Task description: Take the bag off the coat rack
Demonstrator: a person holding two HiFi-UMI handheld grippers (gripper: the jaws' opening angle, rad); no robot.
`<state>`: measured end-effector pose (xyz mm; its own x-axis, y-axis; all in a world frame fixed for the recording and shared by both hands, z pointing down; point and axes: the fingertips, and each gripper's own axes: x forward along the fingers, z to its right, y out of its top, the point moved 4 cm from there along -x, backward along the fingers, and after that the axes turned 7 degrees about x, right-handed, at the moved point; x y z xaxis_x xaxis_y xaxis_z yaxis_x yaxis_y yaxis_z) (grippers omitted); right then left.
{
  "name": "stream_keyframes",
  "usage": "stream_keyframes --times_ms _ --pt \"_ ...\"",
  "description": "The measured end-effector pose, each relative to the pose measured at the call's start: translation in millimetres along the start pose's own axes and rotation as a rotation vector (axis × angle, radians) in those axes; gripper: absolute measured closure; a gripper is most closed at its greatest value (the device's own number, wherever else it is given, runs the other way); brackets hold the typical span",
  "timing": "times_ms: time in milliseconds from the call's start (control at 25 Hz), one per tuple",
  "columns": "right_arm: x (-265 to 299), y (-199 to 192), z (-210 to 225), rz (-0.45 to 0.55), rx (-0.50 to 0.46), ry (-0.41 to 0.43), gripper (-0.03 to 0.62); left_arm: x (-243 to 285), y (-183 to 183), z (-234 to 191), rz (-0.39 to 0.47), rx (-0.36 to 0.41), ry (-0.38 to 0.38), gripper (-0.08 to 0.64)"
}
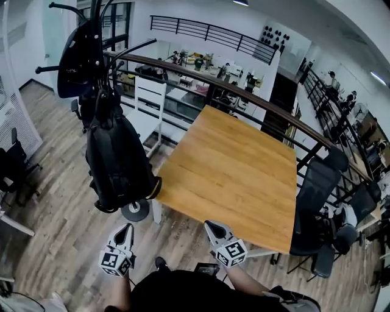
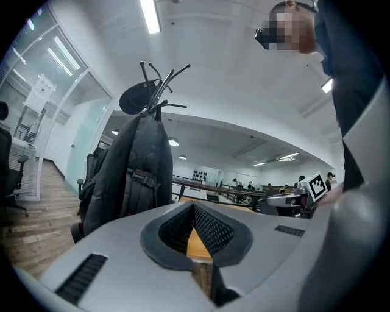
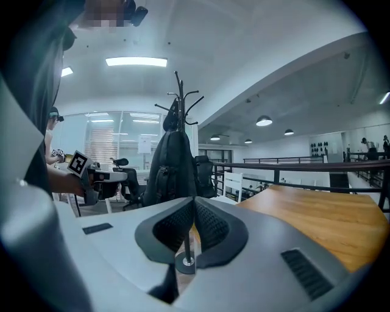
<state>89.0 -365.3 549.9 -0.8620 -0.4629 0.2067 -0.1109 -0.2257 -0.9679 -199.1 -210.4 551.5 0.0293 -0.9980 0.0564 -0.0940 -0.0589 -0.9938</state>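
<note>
A black backpack (image 1: 116, 155) hangs from the black coat rack (image 1: 97, 18) left of the wooden table (image 1: 234, 173). In the left gripper view the backpack (image 2: 131, 177) hangs ahead and to the left, under the rack's hooks (image 2: 159, 82). In the right gripper view the backpack (image 3: 172, 164) stands straight ahead at a distance. My left gripper (image 1: 125, 228) is shut and empty, below the bag and apart from it. My right gripper (image 1: 211, 225) is shut and empty too, at the table's near edge. Both pairs of jaws (image 2: 194, 208) (image 3: 194, 204) meet with nothing between them.
A dark cap-like thing (image 1: 79, 58) hangs high on the rack. The rack's round base (image 1: 135, 211) rests on the wooden floor. A white chair (image 1: 148, 100) stands behind the bag, and a black railing (image 1: 244, 94) runs beyond the table. Black office chairs (image 1: 317, 189) crowd the right side.
</note>
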Motion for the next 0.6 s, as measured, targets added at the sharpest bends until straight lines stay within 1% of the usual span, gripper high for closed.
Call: stream_keyframes --times_ms 200,320,440,600 --pt "60.5 24.0 9.4 -0.001 -0.026 0.077 0.56 13.1 14.6 -23.5 0.021 0.057 0.018 0.545" --pt "95.1 40.8 7.8 0.024 -0.015 0.127 0.56 13.1 33.2 -45.3 0.035 0.057 0.076 0.545" --pt "121.8 55.6 7.4 0.072 -0.006 0.199 0.56 9.8 44.5 -63.4 0.064 0.075 0.131 0.543" --pt "146.2 73.9 -1.9 0.086 -0.032 0.281 0.558 2.0 54.8 -82.2 0.067 0.093 0.213 0.543"
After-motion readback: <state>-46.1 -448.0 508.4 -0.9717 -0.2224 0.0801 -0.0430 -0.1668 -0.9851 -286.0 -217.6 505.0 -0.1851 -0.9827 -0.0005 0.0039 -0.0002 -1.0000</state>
